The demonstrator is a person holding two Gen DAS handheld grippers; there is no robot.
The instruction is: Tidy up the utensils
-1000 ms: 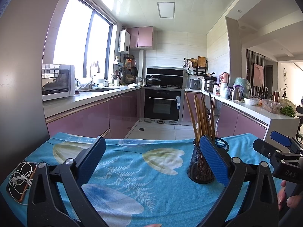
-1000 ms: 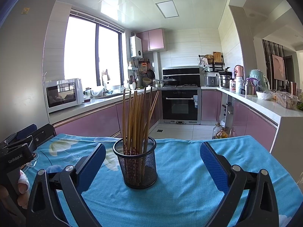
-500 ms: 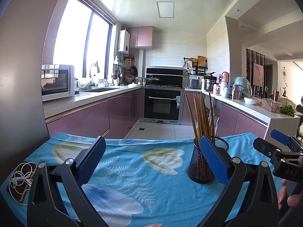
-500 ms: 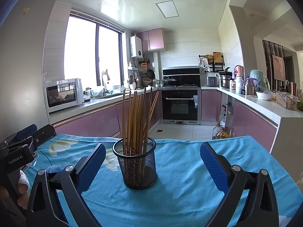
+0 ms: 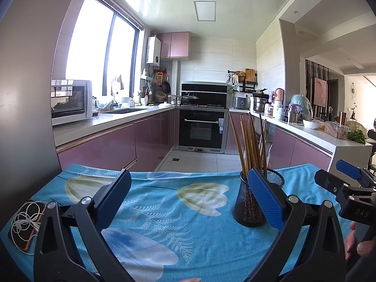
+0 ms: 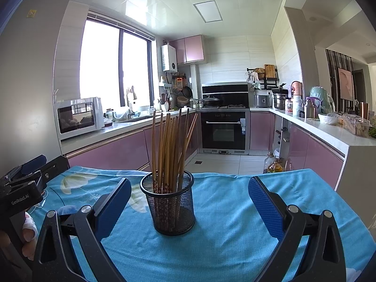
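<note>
1. Left view: the left hand-held gripper [image 5: 188, 198] is wide apart and holds nothing. The mesh cup [image 5: 255, 202] stands just behind its right finger on the blue surface [image 5: 164, 211].
2. Right view: the right hand-held gripper [image 6: 189, 202] is wide apart too. The cup [image 6: 169, 203] is full of brown chopsticks [image 6: 170, 148] standing up. The job looks almost done; next, check for strays.

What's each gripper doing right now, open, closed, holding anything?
Left gripper: open, fingers spread wide, holding nothing.
Right gripper: open, holding nothing; the mesh holder of chopsticks stands untouched on the table beyond it.
</note>
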